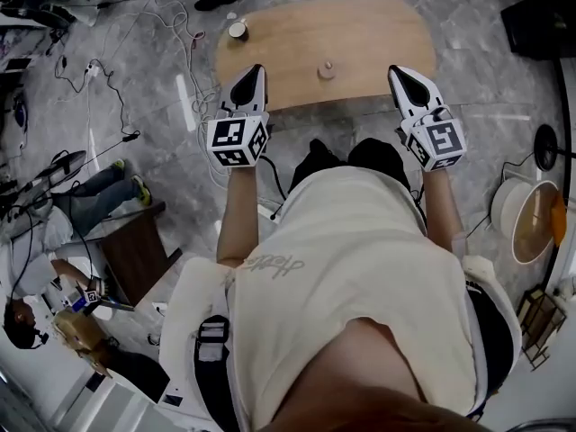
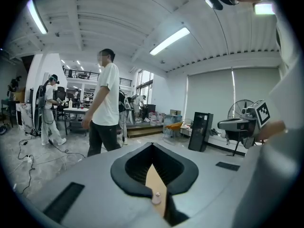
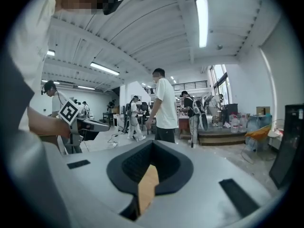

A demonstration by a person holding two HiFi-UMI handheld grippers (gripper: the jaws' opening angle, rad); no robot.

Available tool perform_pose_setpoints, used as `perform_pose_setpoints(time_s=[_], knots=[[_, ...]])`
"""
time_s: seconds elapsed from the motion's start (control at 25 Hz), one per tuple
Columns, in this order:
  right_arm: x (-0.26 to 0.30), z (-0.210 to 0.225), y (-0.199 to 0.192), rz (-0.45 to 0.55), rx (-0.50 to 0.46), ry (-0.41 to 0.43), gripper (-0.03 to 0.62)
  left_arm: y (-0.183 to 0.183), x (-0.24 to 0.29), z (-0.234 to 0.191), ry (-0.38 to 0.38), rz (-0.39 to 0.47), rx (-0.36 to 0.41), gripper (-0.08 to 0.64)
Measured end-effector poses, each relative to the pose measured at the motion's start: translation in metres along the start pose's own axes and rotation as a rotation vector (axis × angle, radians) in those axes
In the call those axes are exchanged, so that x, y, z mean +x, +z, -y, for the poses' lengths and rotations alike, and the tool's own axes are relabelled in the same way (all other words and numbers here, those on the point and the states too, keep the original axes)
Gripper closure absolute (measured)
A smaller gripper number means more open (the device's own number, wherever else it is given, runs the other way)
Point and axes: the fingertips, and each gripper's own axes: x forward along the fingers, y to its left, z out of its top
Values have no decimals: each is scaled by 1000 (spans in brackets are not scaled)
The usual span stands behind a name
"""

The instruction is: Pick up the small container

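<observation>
Two tongs pressed together, empty: left tongs (image 1: 257, 70), right tongs (image 1: 396, 72); small container (image 1: 327, 70) on table (image 1: 378, 34), contents indiscernible.

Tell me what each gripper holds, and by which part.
Nothing is held. The left gripper and right gripper are both shut and empty; the small container stands untouched on the table.

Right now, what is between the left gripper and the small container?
Nothing: only bare wooden table lies between the left gripper and the small container, seen in the head view.
</observation>
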Motion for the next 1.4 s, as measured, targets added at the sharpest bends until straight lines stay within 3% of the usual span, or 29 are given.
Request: perform_pose_setpoints(time_s=[0.2, 0.36, 0.6, 0.96, 1.4], knots=[[8, 15, -3, -22, 1, 5, 593, -6, 21, 8, -26, -20, -10, 557], [14, 34, -11, -19, 23, 15, 592, 2, 37, 23, -32, -23, 25, 557], [35, 58, 1, -6, -20, 112, 593, 28, 57, 38, 0, -14, 45, 557], [60, 117, -9, 12, 14, 205, 592, 45, 110, 53, 93, -28, 91, 557], [68, 170, -30, -17, 19, 233, 592, 40, 162, 69, 102, -29, 99, 557]])
